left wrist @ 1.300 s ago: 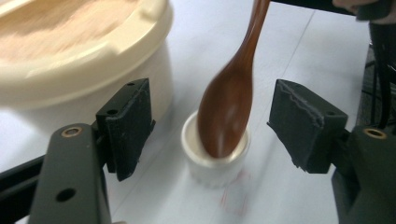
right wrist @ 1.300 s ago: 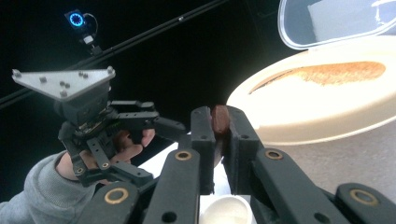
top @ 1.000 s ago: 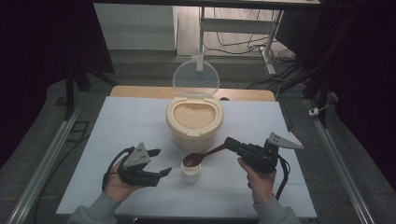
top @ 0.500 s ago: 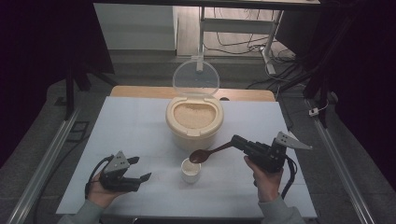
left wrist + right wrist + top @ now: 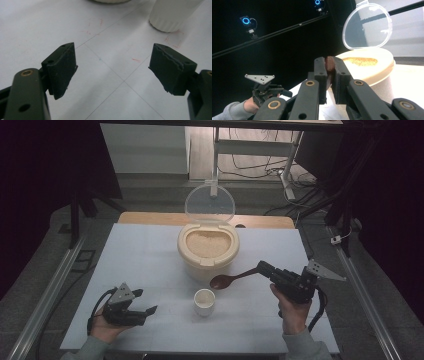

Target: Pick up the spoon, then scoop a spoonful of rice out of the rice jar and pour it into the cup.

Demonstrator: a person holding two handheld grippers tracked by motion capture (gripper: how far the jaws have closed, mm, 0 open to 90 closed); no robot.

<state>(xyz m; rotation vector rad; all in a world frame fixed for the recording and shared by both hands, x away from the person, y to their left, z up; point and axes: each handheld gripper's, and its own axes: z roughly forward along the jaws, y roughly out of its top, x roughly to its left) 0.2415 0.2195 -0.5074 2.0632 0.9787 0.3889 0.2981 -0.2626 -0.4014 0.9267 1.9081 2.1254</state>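
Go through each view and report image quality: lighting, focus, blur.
High view: table evenly lit, surroundings dark, everything fairly sharp. Left gripper view: bright table, nearest jaw parts soft, white cup slightly blurred at the top edge. Right gripper view: dark background with glowing blue ring lights; near jaws blurry, clear lid reasonably sharp.

Mid-bench is the blockage: cream round plastic rice container [image 5: 208, 251] with its clear hinged lid [image 5: 209, 203] standing upright behind it, and a small white ribbed cup [image 5: 204, 301] just in front. The brown wooden spoon [image 5: 231, 279] in the right claw [image 5: 263, 266] hangs between them, bowl near the container wall. Left claw [image 5: 145, 311] sits low, jaws wide apart — bare white bench [image 5: 145, 255] between and ahead of them, cup off to its right. Left and far corners open.
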